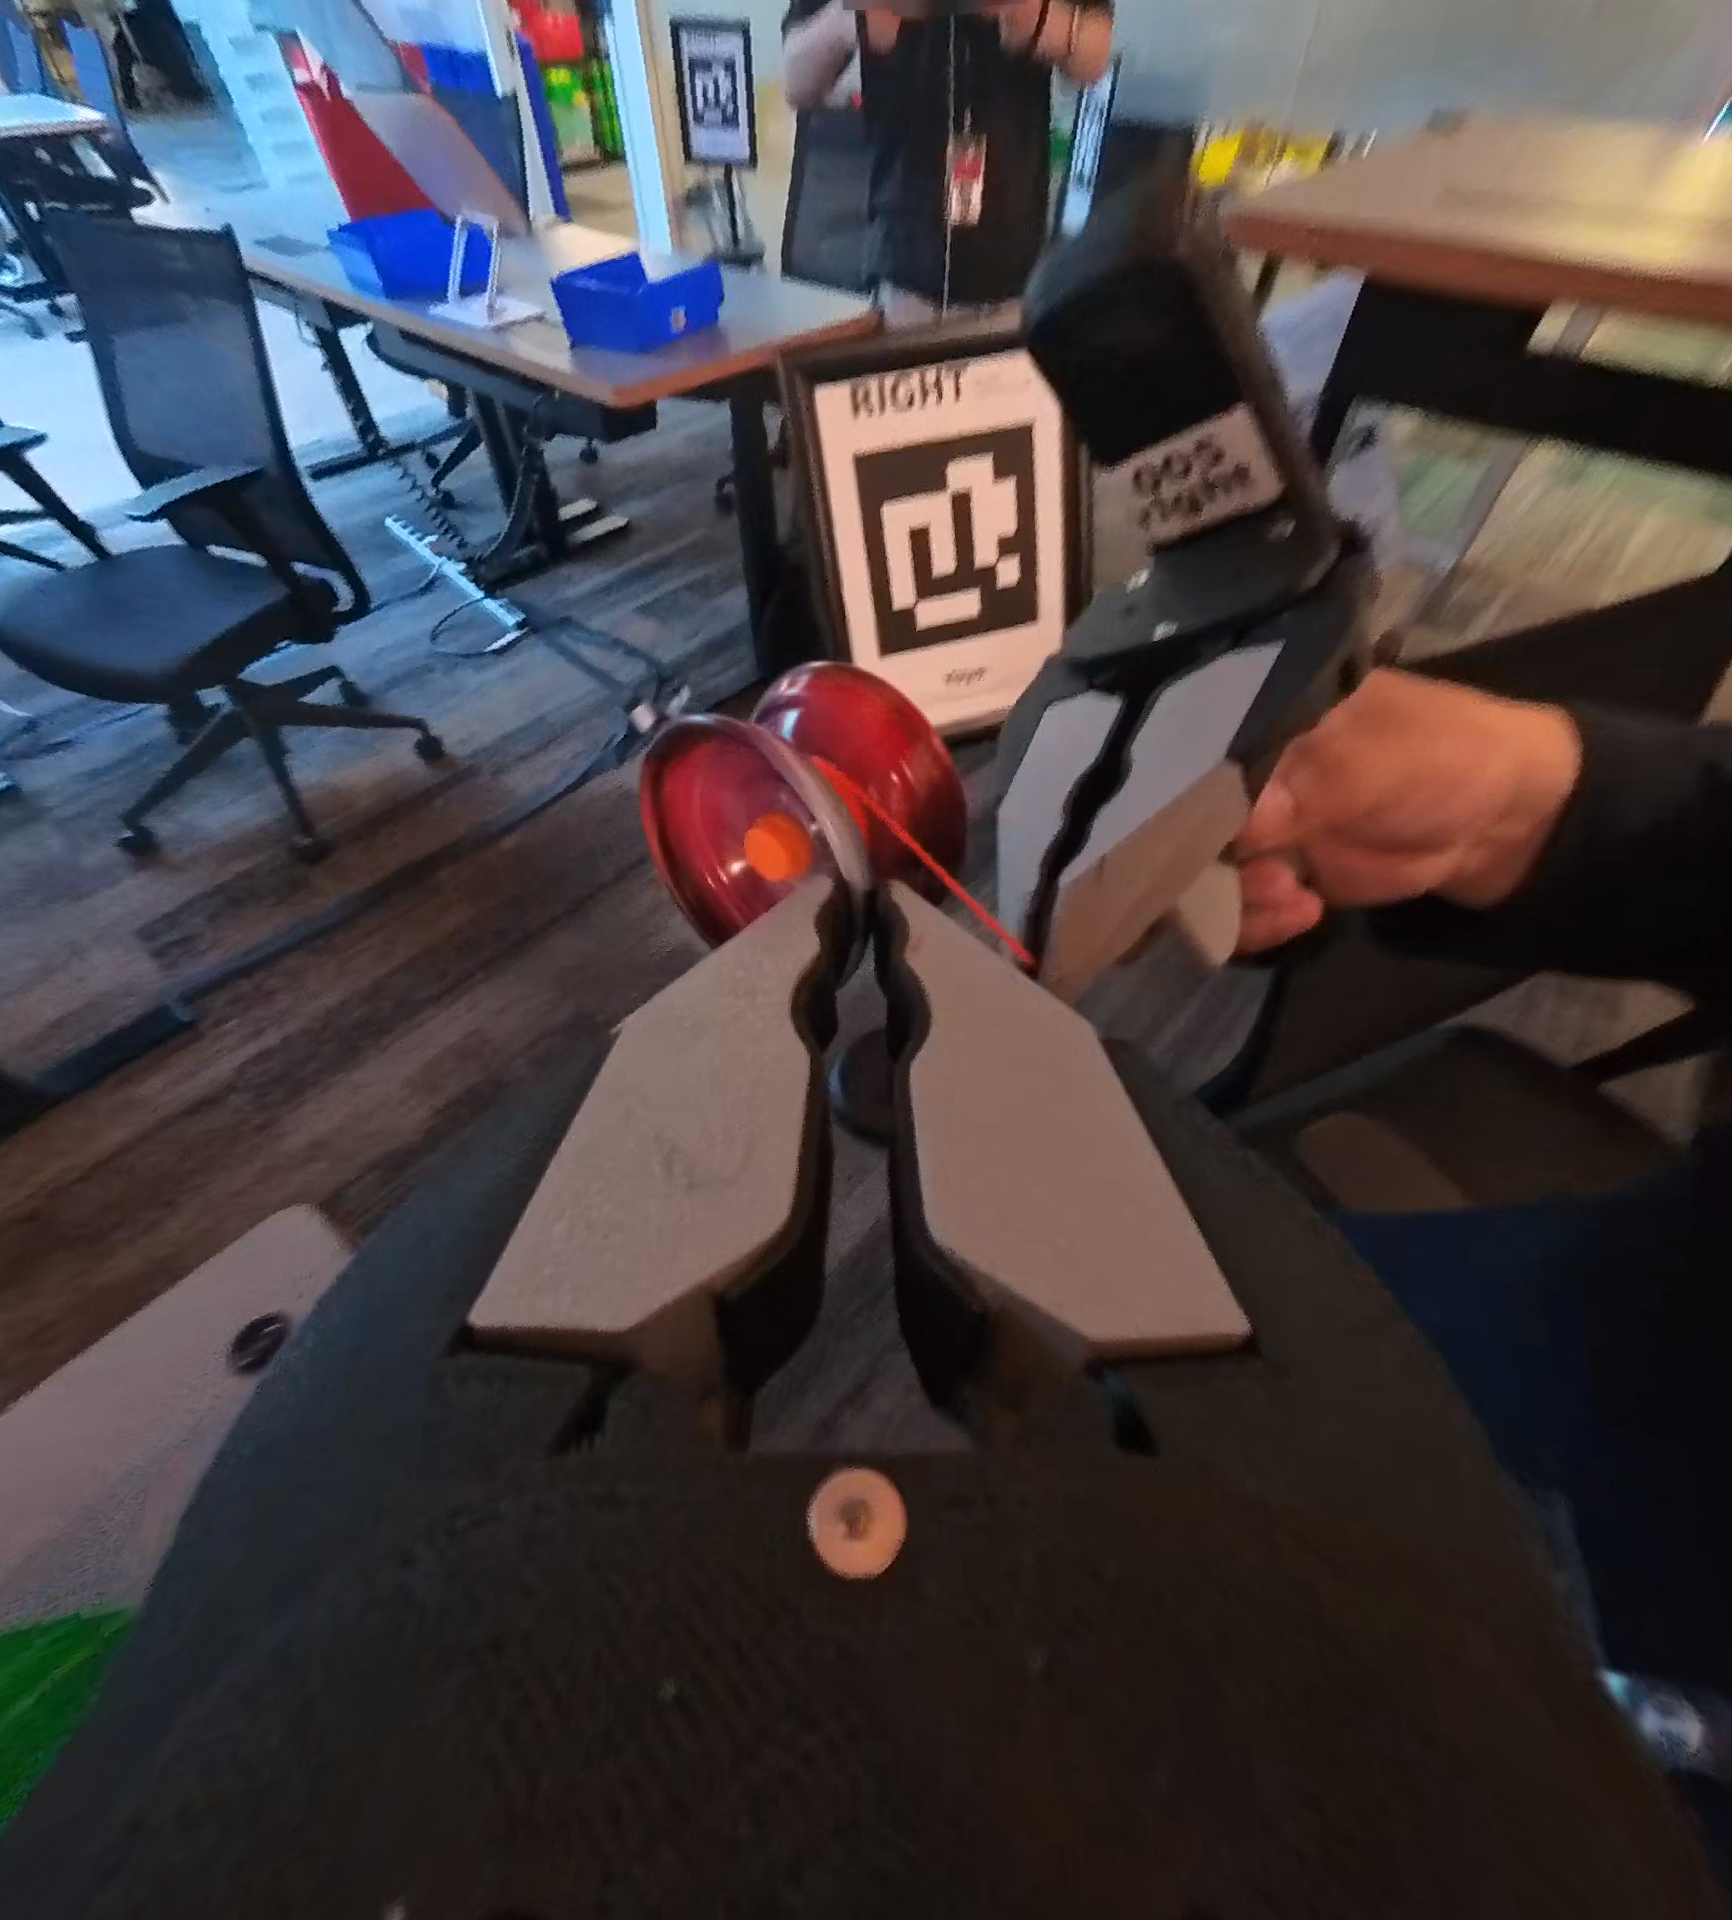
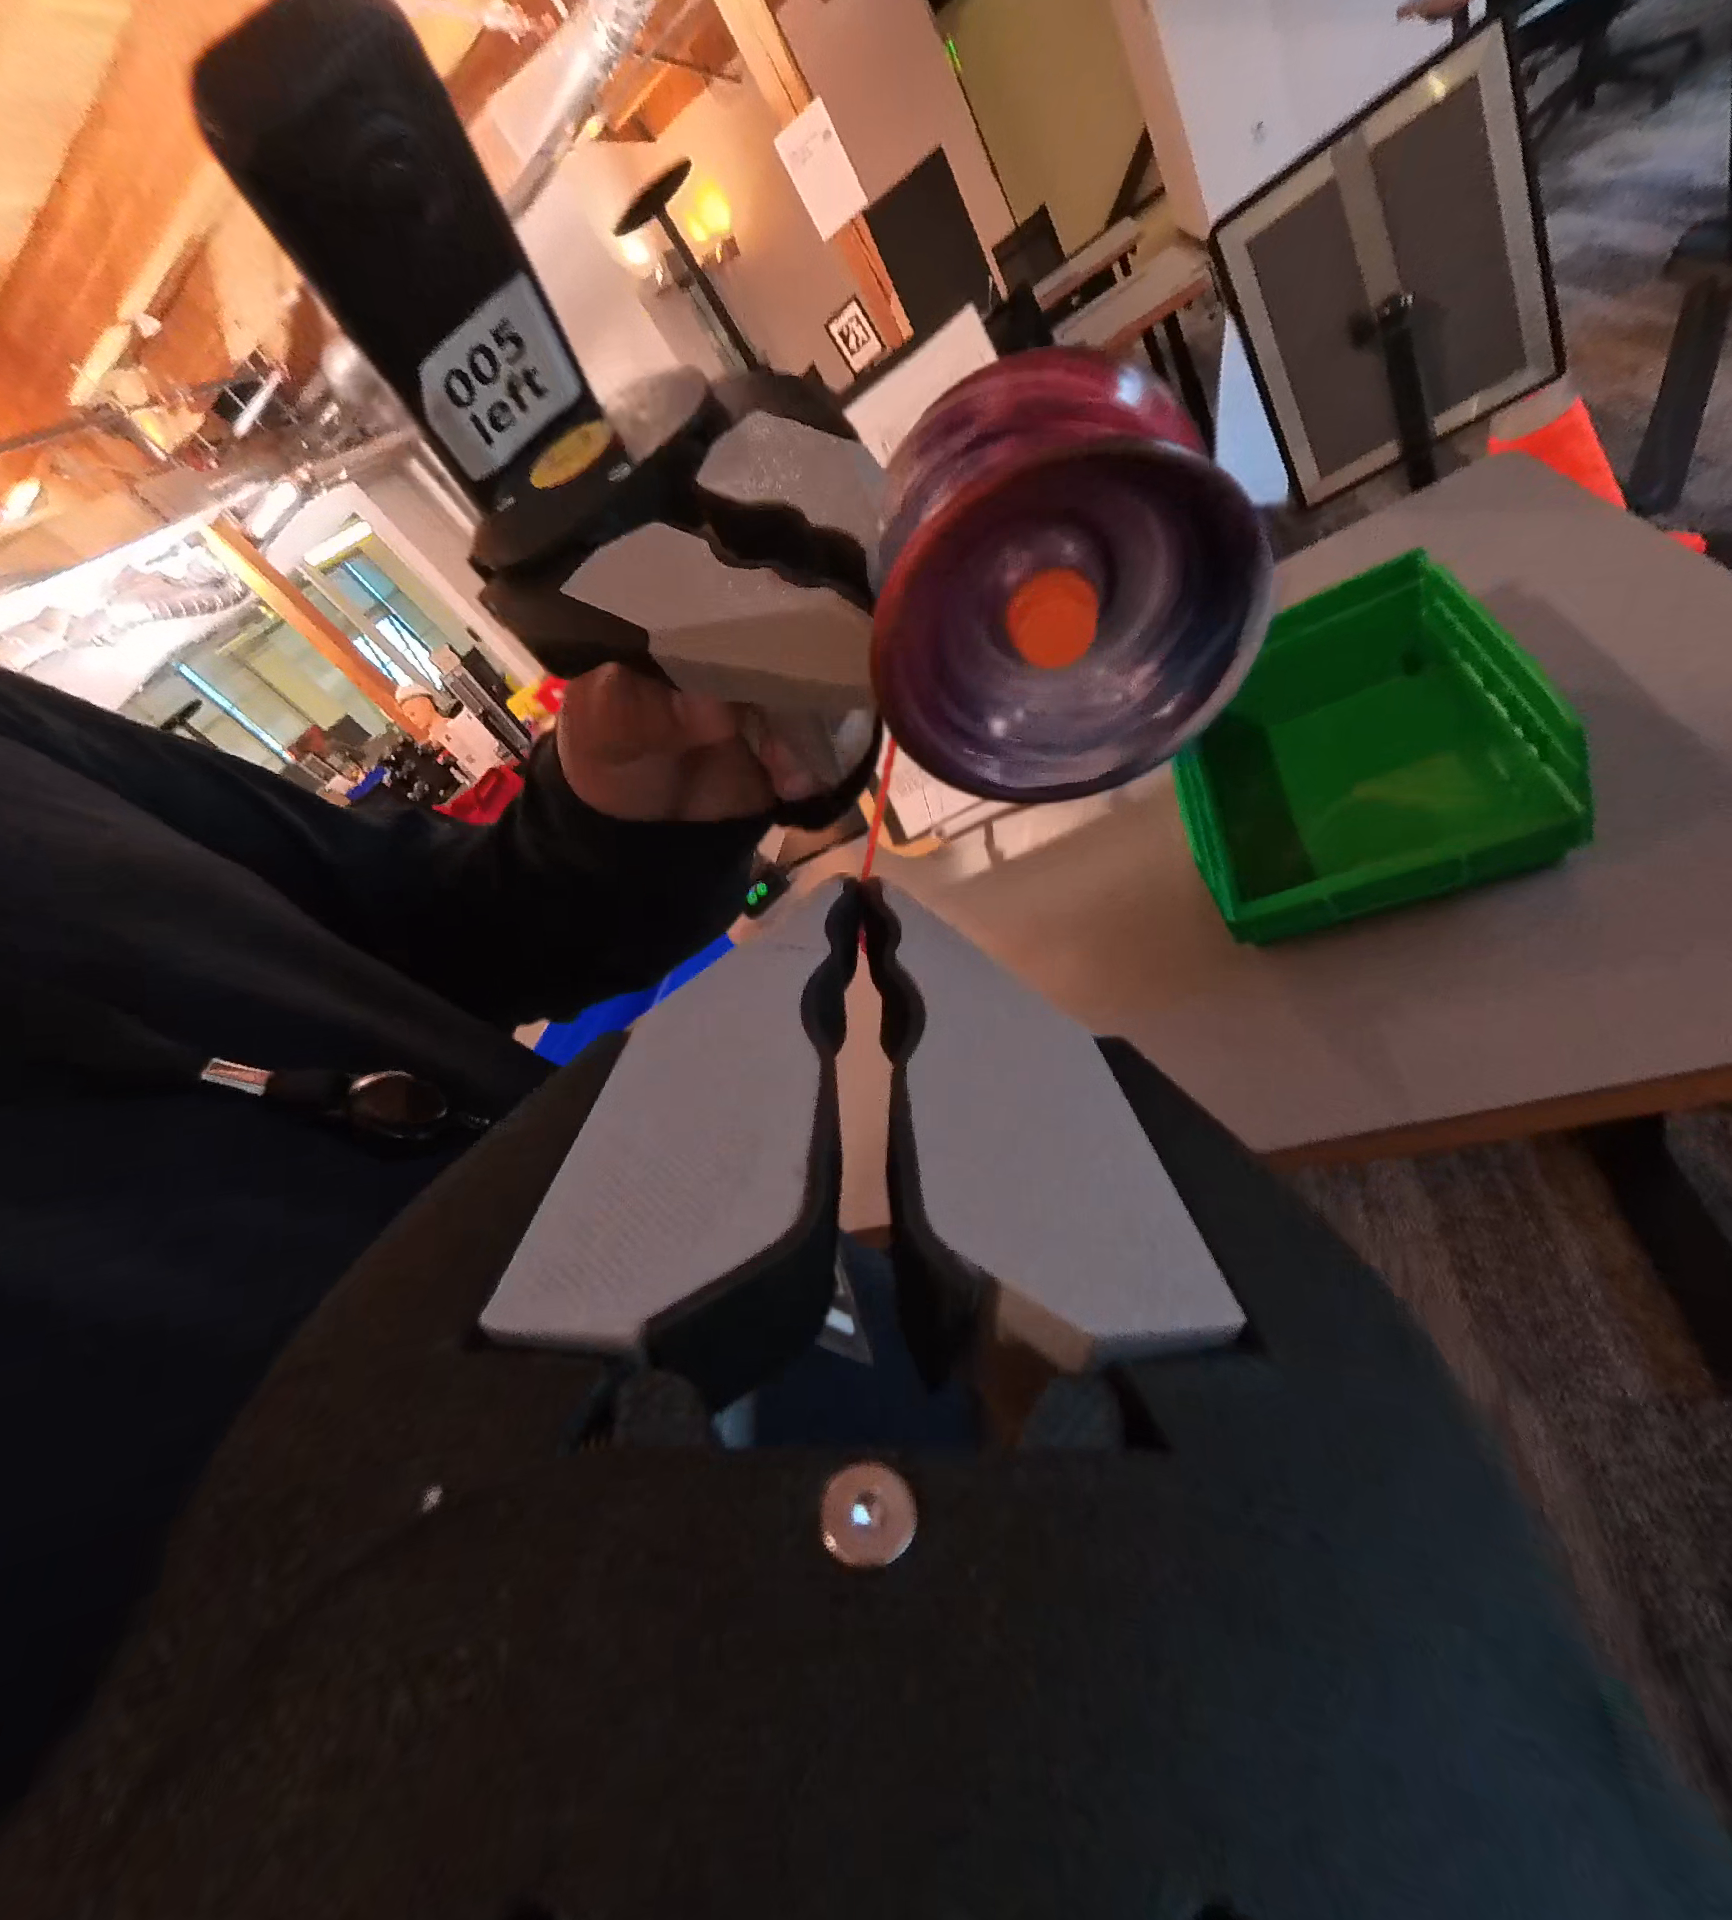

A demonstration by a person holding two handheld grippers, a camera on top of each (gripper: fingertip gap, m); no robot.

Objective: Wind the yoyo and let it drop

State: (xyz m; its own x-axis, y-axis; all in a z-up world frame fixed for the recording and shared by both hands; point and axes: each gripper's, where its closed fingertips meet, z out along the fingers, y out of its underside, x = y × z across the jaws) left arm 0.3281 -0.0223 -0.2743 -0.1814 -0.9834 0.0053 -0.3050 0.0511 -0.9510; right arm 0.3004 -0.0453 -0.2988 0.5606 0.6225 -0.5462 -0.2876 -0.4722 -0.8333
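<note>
Nearest to us, in the left wrist view, the left gripper (image 1: 854, 914) has its two grey fingers closed on the thin rim of the dark red, glossy yoyo with an orange hub (image 1: 800, 805). The pads press on the near half-shell from both sides, so the yoyo stands out past the fingertips with its axle about level. It hangs in the air above the dark wood-pattern floor (image 1: 342, 977), and there is free room under it and to its left.

A thin red string (image 1: 919, 862) leaves the groove of the yoyo and runs straight, down and to the right, to the tips of the right gripper (image 1: 1038, 961). This gripper is just beside the yoyo but does not touch it. A hand (image 1: 1402, 810) in a dark sleeve holds its handle from the right, and the fingers point down.

In the right wrist view the right gripper (image 2: 862, 899) has its fingers together, pinching the string (image 2: 881, 805), which rises tight to the yoyo (image 2: 1070, 613) above. The left gripper (image 2: 867, 613) reaches the yoyo from the left side, with a hand (image 2: 664, 748) below it.

Farther away, a green plastic bin (image 2: 1381, 758) sits on a grey table with a wooden edge (image 2: 1464, 1039), well apart from the yoyo. Behind, we see a black office chair (image 1: 187, 582) and a long desk with blue bins (image 1: 633, 296).
</note>
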